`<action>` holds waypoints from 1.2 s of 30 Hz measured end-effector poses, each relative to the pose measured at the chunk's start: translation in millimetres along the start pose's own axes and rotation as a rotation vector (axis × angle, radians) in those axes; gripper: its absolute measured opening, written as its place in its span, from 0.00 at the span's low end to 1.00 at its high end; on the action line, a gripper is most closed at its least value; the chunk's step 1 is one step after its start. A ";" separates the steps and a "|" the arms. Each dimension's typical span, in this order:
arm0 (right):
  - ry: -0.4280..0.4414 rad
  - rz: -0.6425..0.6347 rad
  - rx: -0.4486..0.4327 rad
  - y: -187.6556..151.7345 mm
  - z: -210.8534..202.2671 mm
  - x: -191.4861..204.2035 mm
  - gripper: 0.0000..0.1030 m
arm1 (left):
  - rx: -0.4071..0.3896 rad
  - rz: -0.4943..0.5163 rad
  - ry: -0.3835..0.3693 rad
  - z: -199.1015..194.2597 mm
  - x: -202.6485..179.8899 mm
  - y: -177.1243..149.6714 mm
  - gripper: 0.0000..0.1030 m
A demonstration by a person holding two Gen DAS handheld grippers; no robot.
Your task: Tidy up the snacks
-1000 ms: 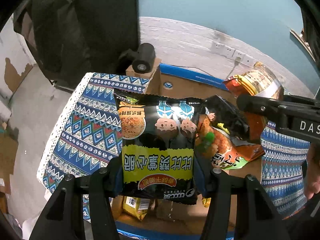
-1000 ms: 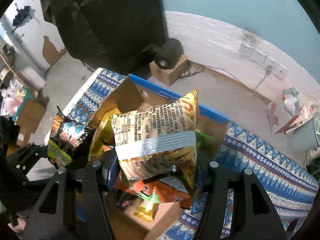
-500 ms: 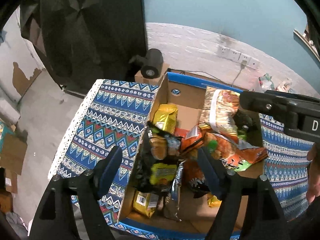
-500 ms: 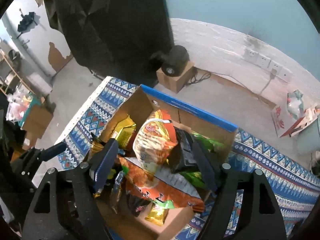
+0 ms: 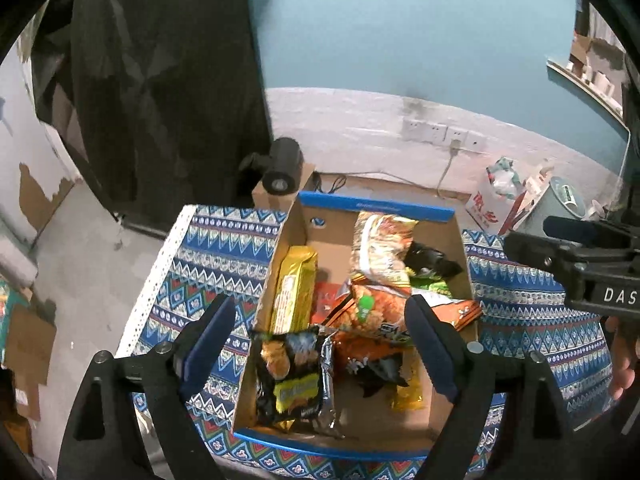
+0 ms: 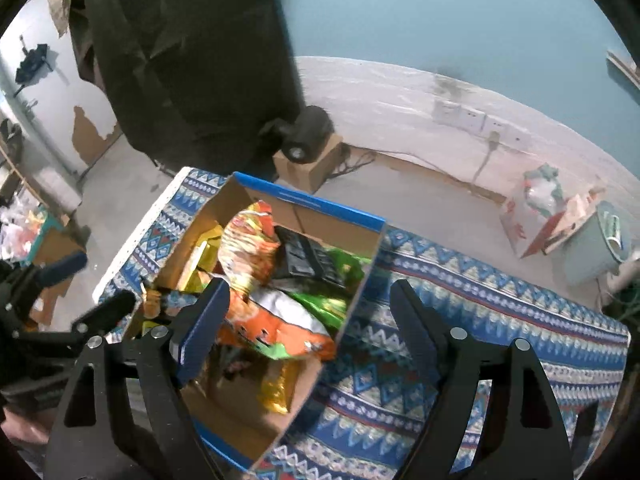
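A cardboard box with a blue rim (image 5: 376,207) (image 6: 308,200) stands on a blue patterned cloth and holds several snack bags. A black bag with yellow print (image 5: 292,376) lies at its near left. A yellow-orange bag (image 5: 380,248) (image 6: 248,244) leans upright in the middle, beside a gold bag (image 5: 294,288) and an orange bag (image 5: 376,312). My left gripper (image 5: 316,340) is open and empty above the box. My right gripper (image 6: 308,316) is open and empty above the box's right wall.
The patterned cloth (image 5: 216,252) (image 6: 500,304) covers the table on both sides of the box. A black cylinder on a small carton (image 5: 282,166) stands behind the table. A red-white carton and a grey bin (image 6: 600,240) sit on the floor at the right.
Both grippers opened and let go of their bags: the black bag and the yellow-orange bag dropped into the box. Both grippers then pulled up and back.
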State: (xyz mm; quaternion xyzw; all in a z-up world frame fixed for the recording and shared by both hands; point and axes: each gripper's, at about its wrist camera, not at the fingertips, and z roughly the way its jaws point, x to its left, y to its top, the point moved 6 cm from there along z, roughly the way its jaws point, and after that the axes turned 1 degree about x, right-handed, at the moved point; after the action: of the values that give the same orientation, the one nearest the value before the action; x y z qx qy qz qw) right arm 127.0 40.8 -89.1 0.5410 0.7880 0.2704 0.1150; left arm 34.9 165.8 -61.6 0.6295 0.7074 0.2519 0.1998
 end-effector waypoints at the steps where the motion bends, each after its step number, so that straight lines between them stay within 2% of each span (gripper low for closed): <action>1: -0.004 0.003 -0.002 -1.6 -3.3 -2.6 0.79 | -0.003 0.005 -0.001 -2.0 -1.8 0.1 0.85; 11: -0.085 0.014 -0.061 -21.1 -36.3 -34.6 0.80 | -0.030 0.048 -0.007 -14.4 -22.1 3.8 0.90; 22: -0.084 0.052 -0.056 -42.3 -47.3 -59.7 0.80 | -0.020 0.088 -0.001 -17.3 -41.9 2.3 0.95; 36: -0.077 0.048 -0.059 -47.7 -53.1 -64.2 0.80 | -0.022 0.100 -0.011 -20.7 -56.5 3.2 0.97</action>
State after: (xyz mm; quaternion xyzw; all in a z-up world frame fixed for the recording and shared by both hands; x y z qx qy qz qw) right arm 89.1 -46.7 -78.6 0.5661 0.7614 0.2753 0.1548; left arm 32.2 107.9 -45.2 0.6633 0.6710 0.2660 0.1975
